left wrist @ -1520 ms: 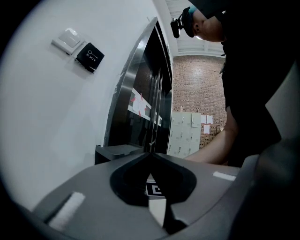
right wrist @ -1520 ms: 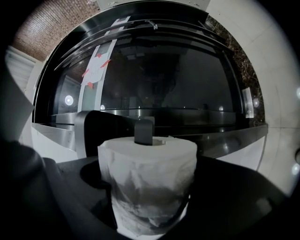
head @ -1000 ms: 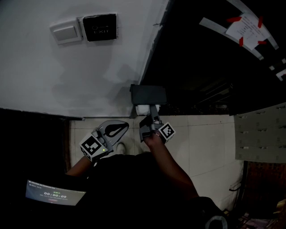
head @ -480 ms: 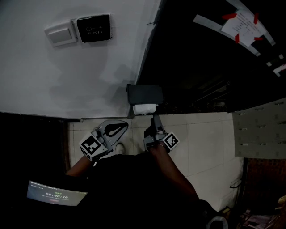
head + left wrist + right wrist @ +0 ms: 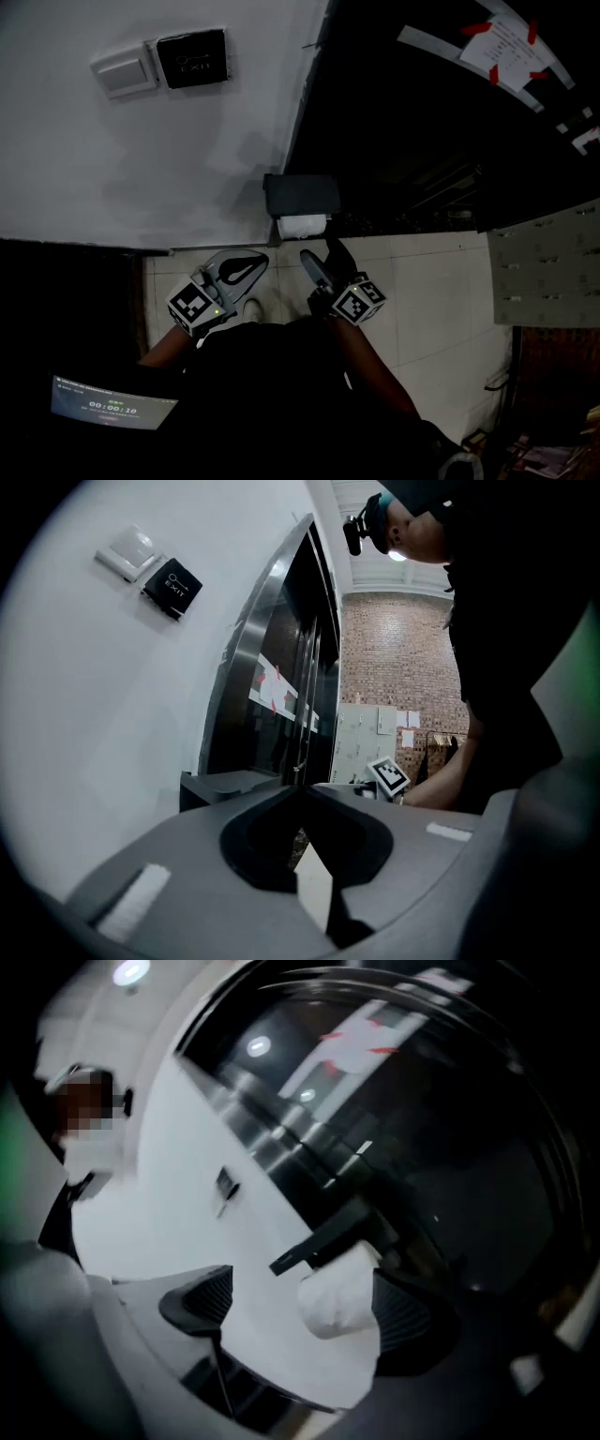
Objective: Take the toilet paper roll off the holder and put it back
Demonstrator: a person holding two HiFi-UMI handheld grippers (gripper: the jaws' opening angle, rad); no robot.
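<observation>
A white toilet paper roll (image 5: pixel 302 226) hangs under a dark holder (image 5: pixel 302 195) fixed low at the wall's corner. My right gripper (image 5: pixel 323 260) is just in front of and below the roll, a short way off, with its jaws spread wide and nothing in them. In the right gripper view the roll (image 5: pixel 342 1297) sits under the holder (image 5: pixel 328 1237) beyond the open gripper (image 5: pixel 305 1312), close to the right pad (image 5: pixel 408 1321). My left gripper (image 5: pixel 255 262) stays back to the left with its jaws shut (image 5: pixel 302 791) and empty; the holder (image 5: pixel 230 785) shows beyond them.
A light switch (image 5: pixel 122 67) and a black exit button (image 5: pixel 192 58) are on the white wall above. A dark glass door with a taped paper (image 5: pixel 506 42) stands to the right. Pale floor tiles (image 5: pixel 431 291) lie below, grey lockers (image 5: pixel 548 272) at right, a timer screen (image 5: pixel 112 405) at lower left.
My right gripper has drawn back from the roll toward me and turned, its jaws still wide. The roll stays on the holder. The left gripper has hardly moved.
</observation>
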